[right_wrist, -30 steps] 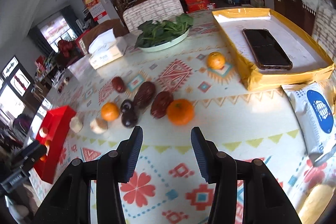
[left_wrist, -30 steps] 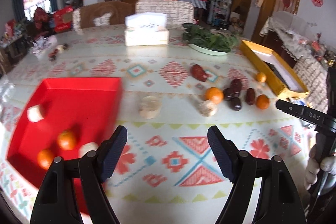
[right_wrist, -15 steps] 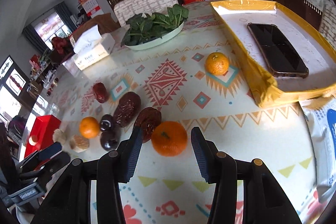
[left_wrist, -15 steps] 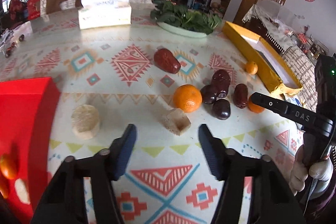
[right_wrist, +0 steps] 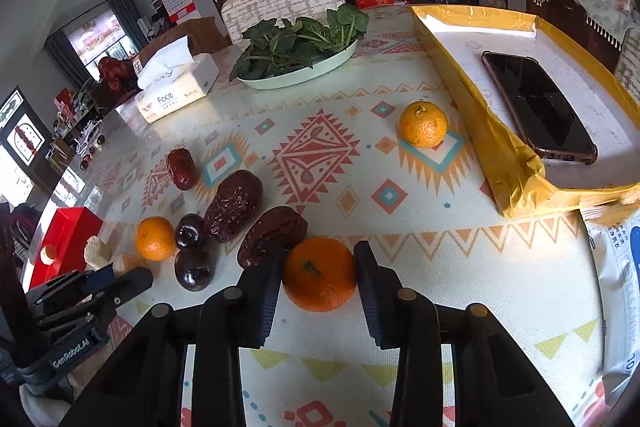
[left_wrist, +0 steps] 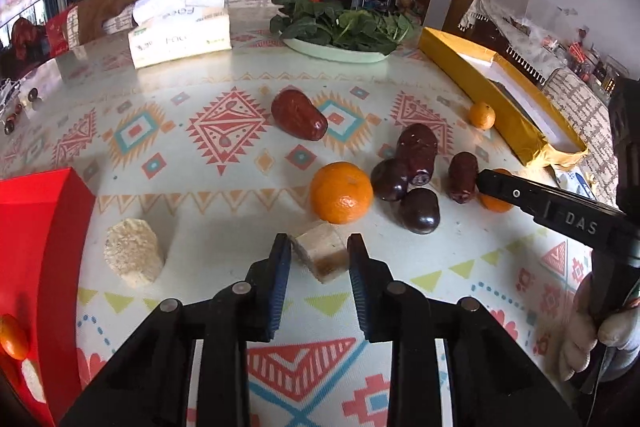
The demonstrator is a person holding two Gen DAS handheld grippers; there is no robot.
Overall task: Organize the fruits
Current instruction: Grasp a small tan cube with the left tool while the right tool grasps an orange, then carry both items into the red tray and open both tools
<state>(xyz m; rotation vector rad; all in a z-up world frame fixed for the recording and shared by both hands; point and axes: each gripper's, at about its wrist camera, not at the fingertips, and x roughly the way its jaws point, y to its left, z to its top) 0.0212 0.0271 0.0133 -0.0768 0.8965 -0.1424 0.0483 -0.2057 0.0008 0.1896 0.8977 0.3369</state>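
Observation:
My left gripper [left_wrist: 319, 254] stands around a pale sugarcane chunk [left_wrist: 321, 251] on the table; its pads sit close on both sides, with a small gap on the left. My right gripper [right_wrist: 318, 277] stands around an orange [right_wrist: 319, 279], pads at its sides. Another orange [left_wrist: 341, 192], dark dates [left_wrist: 416, 151] and a red date [left_wrist: 298, 115] lie just beyond. A second sugarcane piece [left_wrist: 133, 257] lies left. The red tray [left_wrist: 38, 227] at the left holds an orange [left_wrist: 12, 335].
A yellow box [right_wrist: 516, 163] with a phone [right_wrist: 536, 107] is at the right, a small orange [right_wrist: 423, 124] beside it. A plate of greens [right_wrist: 296, 67] and a tissue box [right_wrist: 176, 87] stand at the back. A white bag [right_wrist: 616, 267] lies at the right edge.
Both grippers moved forward and down to the fruit. The left jaws narrowed around the sugarcane chunk; the right jaws came around the orange.

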